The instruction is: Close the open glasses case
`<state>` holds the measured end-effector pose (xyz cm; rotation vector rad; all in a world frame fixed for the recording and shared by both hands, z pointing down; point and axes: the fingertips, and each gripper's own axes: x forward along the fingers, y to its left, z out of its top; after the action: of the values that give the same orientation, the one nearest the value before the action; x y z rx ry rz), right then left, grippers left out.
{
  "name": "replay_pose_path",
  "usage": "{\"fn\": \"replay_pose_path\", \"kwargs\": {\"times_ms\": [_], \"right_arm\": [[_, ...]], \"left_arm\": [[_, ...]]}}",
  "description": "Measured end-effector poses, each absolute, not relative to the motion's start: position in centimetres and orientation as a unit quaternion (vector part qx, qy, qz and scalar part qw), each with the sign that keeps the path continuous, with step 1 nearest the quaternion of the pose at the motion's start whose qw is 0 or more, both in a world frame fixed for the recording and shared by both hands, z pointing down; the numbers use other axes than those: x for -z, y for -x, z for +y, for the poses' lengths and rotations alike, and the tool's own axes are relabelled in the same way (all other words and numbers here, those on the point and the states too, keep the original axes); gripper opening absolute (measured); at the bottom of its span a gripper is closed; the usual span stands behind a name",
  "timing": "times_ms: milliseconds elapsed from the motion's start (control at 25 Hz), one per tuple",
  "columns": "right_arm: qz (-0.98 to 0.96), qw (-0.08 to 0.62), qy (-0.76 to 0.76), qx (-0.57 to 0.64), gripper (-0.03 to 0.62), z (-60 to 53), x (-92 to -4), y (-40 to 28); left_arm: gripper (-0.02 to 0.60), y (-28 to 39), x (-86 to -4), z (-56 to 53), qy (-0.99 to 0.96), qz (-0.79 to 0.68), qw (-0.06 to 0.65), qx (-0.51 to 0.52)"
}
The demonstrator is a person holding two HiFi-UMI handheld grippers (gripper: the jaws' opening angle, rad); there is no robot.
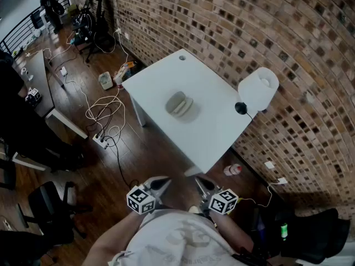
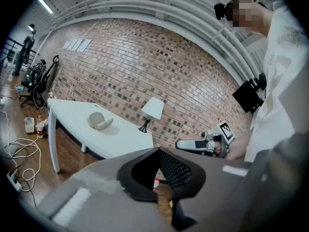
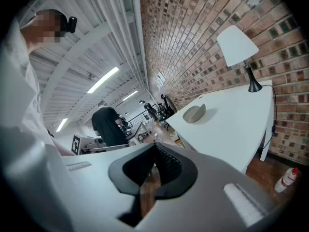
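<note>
Seen from the head camera looking steeply down, an open glasses case [image 1: 179, 104] lies near the middle of a white table [image 1: 213, 134]. Both grippers are at 6 o'clock in the picture, well apart from the case. The left gripper [image 1: 160, 184] and right gripper [image 1: 203, 185] each have their jaws pressed together with nothing between them. The case lies toward 1 o'clock from the left gripper and 11 o'clock from the right, and neither looks clearly nearer. Its long axis is too small to read surely.

White table [image 1: 211, 132]: open glasses case [image 1: 179, 104] mid-top, lamp [image 1: 258, 88] at wall edge.
</note>
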<state>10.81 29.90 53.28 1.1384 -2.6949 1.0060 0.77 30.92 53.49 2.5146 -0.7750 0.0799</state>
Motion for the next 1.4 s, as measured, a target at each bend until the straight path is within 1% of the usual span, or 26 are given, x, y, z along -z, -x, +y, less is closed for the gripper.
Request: {"fn": "replay_pose_path", "kwargs": {"times_ms": [280, 520, 760, 920, 1000, 1200, 1400], "right_arm": [[-0.87, 0.031, -0.382, -0.309, 0.009, 29.0, -53.1, -6.1], [-0.88, 0.092, -0.378, -0.272, 0.009, 28.1, -53.9, -3.6], [-0.911, 0.085, -0.33, -0.234, 0.008, 26.5, -52.6, 1.0], [-0.928, 0.091, -0.295, -0.207, 0.008, 25.3, -52.8, 4.3], [-0.929, 0.09, -0.292, -0.208, 0.008, 24.1, -53.0, 4.6], [-0.926, 0.085, -0.307, -0.203, 0.008, 19.4, -52.8, 4.2], [-0.914, 0.079, -0.332, -0.22, 0.008, 15.2, -53.4, 2.7]], "left_arm": [[0.006, 5.8, -54.2, 30.4, -0.918, -0.299, 0.258, -0.026], [0.005, 9.7, -54.4, 29.2, -0.908, -0.329, 0.261, 0.002], [0.005, 12.4, -55.1, 29.4, -0.898, -0.343, 0.275, 0.011], [0.005, 15.4, -55.7, 28.3, -0.882, -0.375, 0.286, 0.011], [0.005, 16.0, -55.7, 27.5, -0.879, -0.389, 0.278, 0.005], [0.005, 17.0, -54.5, 23.1, -0.884, -0.409, 0.225, -0.029], [0.005, 15.2, -53.6, 18.2, -0.9, -0.382, 0.208, -0.035]]}}
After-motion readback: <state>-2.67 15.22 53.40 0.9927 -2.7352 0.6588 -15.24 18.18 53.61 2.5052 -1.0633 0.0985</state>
